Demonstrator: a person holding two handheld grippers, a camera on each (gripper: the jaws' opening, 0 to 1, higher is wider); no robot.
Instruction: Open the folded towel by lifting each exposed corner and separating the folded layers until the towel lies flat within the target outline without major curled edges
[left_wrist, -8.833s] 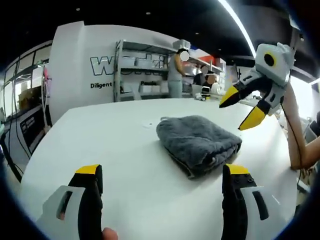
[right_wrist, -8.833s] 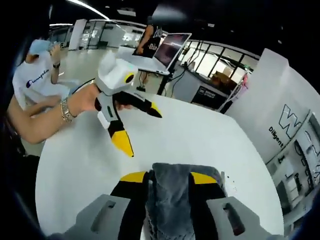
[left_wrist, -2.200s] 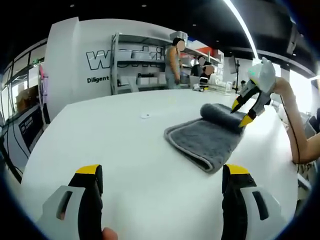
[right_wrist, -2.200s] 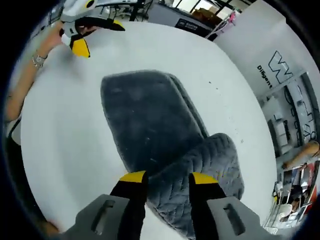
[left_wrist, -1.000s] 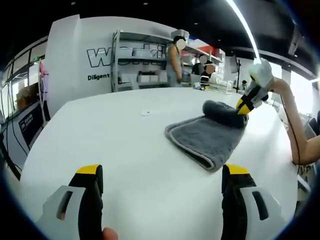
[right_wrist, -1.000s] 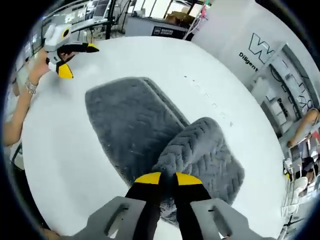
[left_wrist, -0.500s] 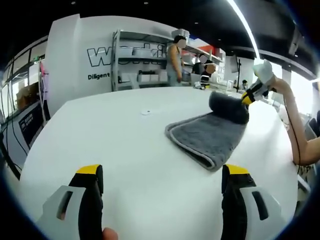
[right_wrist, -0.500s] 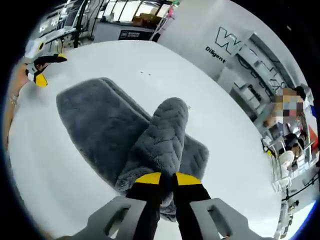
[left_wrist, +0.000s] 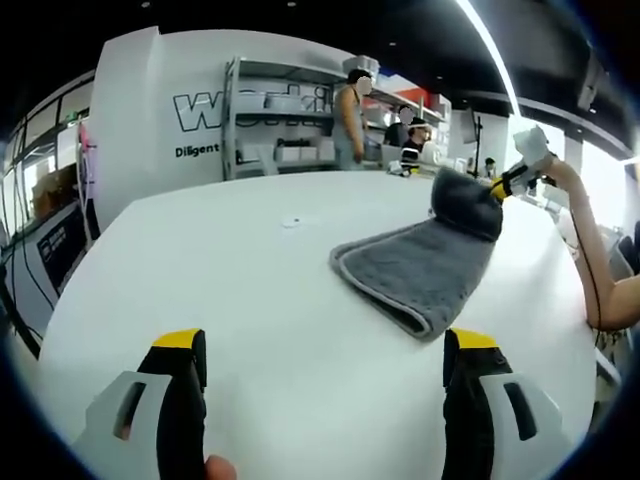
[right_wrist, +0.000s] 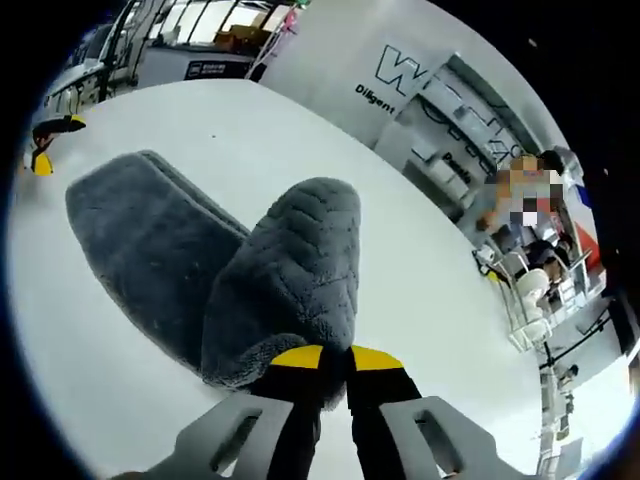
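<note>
A grey towel (left_wrist: 425, 265) lies half unfolded on the white table (left_wrist: 250, 290), its near fold rounded. My right gripper (right_wrist: 325, 358) is shut on the towel (right_wrist: 290, 280), holding a top layer lifted off the flat layer (right_wrist: 140, 250). In the left gripper view the right gripper (left_wrist: 508, 180) shows at the towel's far end, with the raised flap (left_wrist: 465, 200) standing up. My left gripper (left_wrist: 325, 345) is open near the table's front, well short of the towel, with nothing between its fingers (left_wrist: 180, 350). In the right gripper view the left gripper (right_wrist: 45, 140) appears small at the far left.
A white wall with lettering (left_wrist: 215, 110) and metal shelves (left_wrist: 290, 130) stand behind the table. People (left_wrist: 352, 120) stand by the shelves. A person's arm (left_wrist: 590, 260) reaches along the table's right side. A small dot (left_wrist: 291, 222) marks the tabletop.
My right gripper has lifted the towel's top layer higher and drawn it back, so the rolled flap stands more upright. The left gripper has not moved.
</note>
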